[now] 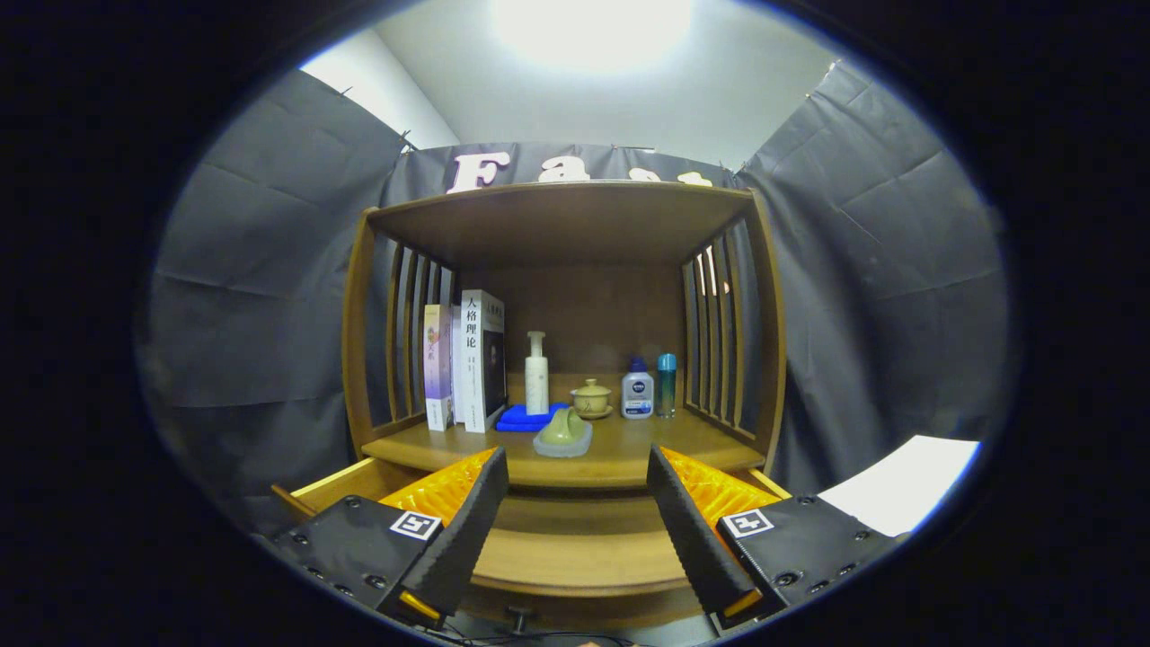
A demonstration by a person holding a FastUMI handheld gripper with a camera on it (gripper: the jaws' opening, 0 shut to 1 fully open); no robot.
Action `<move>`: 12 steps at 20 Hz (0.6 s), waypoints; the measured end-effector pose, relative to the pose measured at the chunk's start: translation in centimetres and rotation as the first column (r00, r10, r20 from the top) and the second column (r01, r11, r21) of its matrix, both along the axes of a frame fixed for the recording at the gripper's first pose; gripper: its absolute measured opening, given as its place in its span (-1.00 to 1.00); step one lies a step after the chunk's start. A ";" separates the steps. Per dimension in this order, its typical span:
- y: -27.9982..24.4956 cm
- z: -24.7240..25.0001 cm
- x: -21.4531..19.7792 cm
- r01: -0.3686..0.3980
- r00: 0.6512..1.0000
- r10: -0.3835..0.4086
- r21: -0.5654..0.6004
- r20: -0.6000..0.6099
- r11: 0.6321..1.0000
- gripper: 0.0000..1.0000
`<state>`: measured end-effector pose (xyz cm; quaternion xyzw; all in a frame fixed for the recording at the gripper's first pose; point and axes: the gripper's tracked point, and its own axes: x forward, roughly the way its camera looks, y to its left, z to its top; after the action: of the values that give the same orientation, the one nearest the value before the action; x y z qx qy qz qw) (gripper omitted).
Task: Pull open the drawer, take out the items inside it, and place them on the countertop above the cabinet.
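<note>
Setting: booth with dark cloth walls, pale ceiling with a bright light overhead; wooden cabinet (561,270) with slatted sides stands against the back cloth.
Gripper (575,512): jaws spread wide, nothing between them, touching nothing; fingers (467,526) angle inward toward the cabinet front.
Drawer (575,548): pulled out, wooden, light brown, directly below and between the jaws; front panel curved, small dark knob (518,616) at its lower middle; left side wall visible past the left finger; inside of it mostly hidden by the jaws, contents cannot tell.
Tabletop (629,445): wooden surface just above the drawer, beyond the jaws, under the cabinet's top board.
Soap dish (563,436): pale translucent tray with a greenish rounded piece on it, near the tabletop's front edge, closest item to the jaws.
Blue cloth (521,417): folded, flat, behind and left of the dish.
White bottle (536,376): tall, slim, upright, at the cloth's rear.
Books (467,364): upright in a row at the left side by the slats, one white-spined, one purple-tinted.
Lidded cup (591,399): small, tan, on a saucer, mid back.
Short white bottle (637,391): blue cap, right of the cup.
Teal bottle (666,385): slim, upright, just beside the short one, near the right slats.
White sheet (903,485): flat, off to the right of the cabinet, beyond the right finger.
</note>
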<state>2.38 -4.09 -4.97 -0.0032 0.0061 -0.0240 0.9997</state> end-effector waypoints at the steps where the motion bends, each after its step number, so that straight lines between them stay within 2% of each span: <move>1: -0.1 -0.3 -0.8 0.004 1.000 -0.004 0.006 0.004 1.000 0.95; 6: -0.5 -2.4 -4.8 0.026 1.000 -0.026 0.023 -0.006 0.999 0.95; 12: -0.5 -7.0 -7.5 0.077 0.993 -0.082 -0.061 -0.085 0.995 0.96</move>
<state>-5.17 -4.56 -11.99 -0.0328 0.0492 -0.0637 0.9962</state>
